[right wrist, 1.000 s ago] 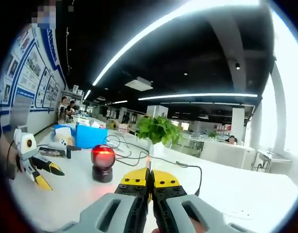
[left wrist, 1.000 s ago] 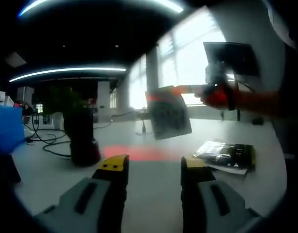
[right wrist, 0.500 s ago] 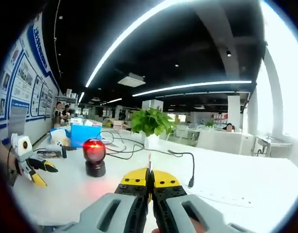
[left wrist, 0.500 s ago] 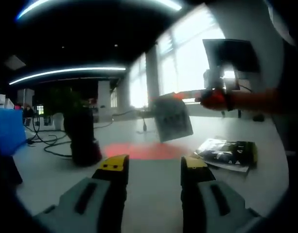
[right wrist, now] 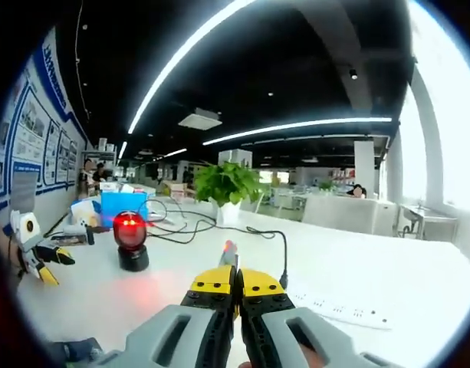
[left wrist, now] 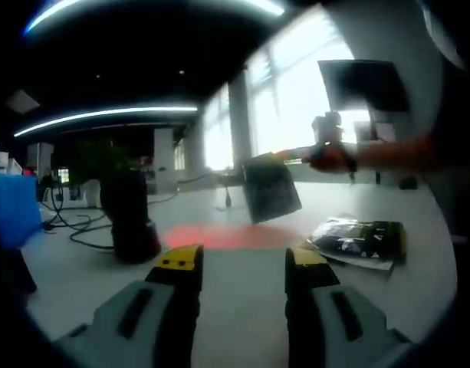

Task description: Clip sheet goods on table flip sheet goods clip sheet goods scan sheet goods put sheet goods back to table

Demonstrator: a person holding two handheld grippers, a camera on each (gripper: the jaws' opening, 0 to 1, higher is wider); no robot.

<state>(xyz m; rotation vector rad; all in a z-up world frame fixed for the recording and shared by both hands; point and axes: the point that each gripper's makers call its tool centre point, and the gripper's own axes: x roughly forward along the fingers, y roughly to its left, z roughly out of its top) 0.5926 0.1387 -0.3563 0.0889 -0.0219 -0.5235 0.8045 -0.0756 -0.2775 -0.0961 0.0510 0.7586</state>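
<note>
Above the white table [left wrist: 242, 284], in the left gripper view, a dark flat sheet packet [left wrist: 271, 188] hangs in the air, pinched at its upper edge by the right gripper [left wrist: 296, 156], which reaches in from the right with its jaws pressed together on the packet. The left gripper [left wrist: 241, 264] sits low over the tabletop with its yellow-tipped jaws spread apart and nothing between them. A red glow lies on the table under the packet, and the dark dome-shaped scanner [left wrist: 131, 215] stands to the left. A second black and yellow flat packet [left wrist: 359, 243] lies on the table to the right. In the right gripper view, the right gripper [right wrist: 235, 280] shows its yellow tips closed together, the packet seen edge-on just above them; the scanner [right wrist: 130, 240] glows red on the table, with a potted green plant [right wrist: 225, 189] behind.
</note>
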